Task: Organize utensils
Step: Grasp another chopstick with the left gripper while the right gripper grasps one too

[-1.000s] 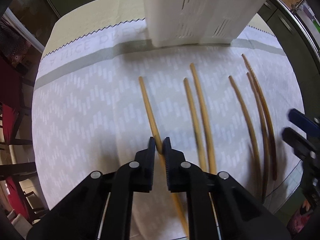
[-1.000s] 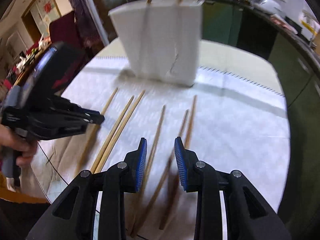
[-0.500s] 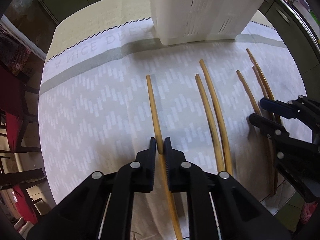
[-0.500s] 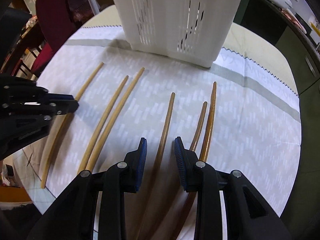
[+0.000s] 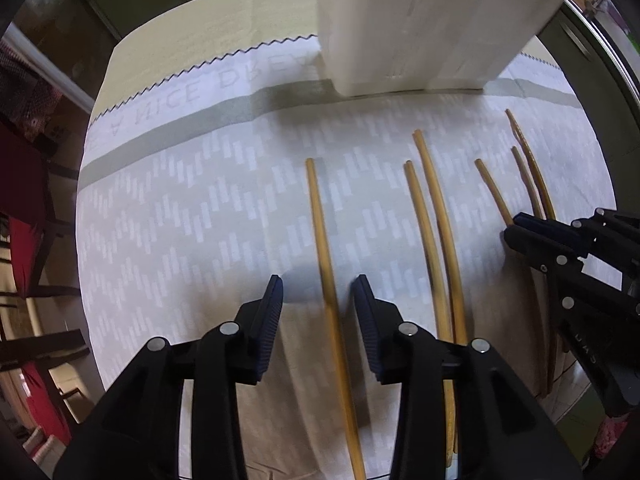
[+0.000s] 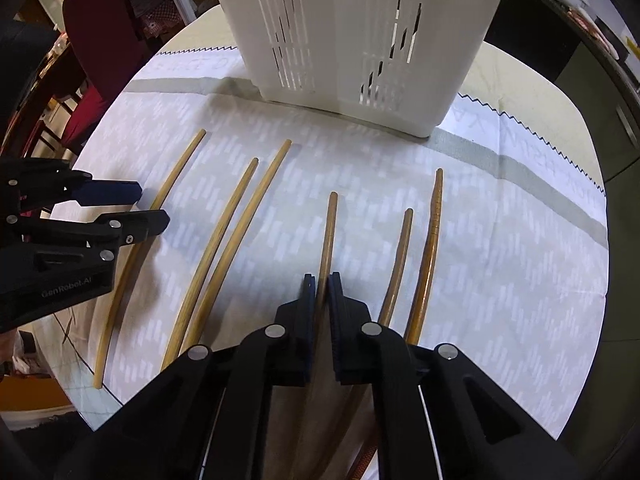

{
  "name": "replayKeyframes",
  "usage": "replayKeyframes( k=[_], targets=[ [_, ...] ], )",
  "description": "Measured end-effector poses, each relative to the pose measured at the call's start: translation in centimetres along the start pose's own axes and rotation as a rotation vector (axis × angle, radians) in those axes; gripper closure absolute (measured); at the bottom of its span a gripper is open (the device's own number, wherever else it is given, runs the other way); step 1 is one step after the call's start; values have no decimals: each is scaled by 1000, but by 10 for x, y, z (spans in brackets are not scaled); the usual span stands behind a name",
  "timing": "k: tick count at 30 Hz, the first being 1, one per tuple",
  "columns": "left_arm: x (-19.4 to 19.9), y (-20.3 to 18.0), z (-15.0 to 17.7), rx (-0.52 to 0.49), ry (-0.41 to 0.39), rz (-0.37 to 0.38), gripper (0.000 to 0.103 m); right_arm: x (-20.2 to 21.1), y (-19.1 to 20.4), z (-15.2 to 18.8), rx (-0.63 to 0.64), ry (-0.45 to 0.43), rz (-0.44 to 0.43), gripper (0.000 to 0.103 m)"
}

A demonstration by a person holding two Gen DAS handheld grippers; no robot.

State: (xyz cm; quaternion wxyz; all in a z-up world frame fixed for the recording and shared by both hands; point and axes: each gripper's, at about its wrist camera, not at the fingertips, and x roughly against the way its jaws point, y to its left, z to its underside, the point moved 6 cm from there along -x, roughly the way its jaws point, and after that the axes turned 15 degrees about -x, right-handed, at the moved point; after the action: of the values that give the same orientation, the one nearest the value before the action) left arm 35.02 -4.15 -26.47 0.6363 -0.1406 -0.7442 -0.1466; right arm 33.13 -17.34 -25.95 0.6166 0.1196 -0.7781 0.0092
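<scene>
Several wooden chopsticks lie side by side on a white patterned cloth [image 5: 200, 208] in front of a white slotted utensil holder [image 6: 360, 40], also in the left wrist view [image 5: 420, 20]. My left gripper [image 5: 318, 292] is open, its jaws on either side of the leftmost chopstick [image 5: 324, 248], which lies on the cloth. My right gripper [image 6: 321, 284] is shut on a darker chopstick [image 6: 329, 232] in the middle of the row. Each gripper shows in the other's view: the right one [image 5: 516, 228], the left one [image 6: 148, 208].
The cloth covers a round table; its edge curves close at the left and right. Red chairs [image 5: 24, 200] stand off the left side. A dark counter [image 6: 560, 20] runs behind the holder. Two pale chopsticks [image 6: 240, 232] lie between the grippers.
My left gripper has opened and let go of the leftmost chopstick. My right gripper has closed on the darker middle chopstick.
</scene>
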Motion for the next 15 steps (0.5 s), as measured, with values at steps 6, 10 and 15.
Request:
replayKeyframes(
  k=[6,10,15],
  targets=[
    [2,-24,-10,4,8,13,96,-1,1,1,-1,6,-8,95],
    [4,-24,-11,29,-9,34,97,7,-14,6,-24,10,-35,96],
    [11,-1,-7,45,-68,10,97,19,-24,5,-57,-42,-66,96]
  ],
)
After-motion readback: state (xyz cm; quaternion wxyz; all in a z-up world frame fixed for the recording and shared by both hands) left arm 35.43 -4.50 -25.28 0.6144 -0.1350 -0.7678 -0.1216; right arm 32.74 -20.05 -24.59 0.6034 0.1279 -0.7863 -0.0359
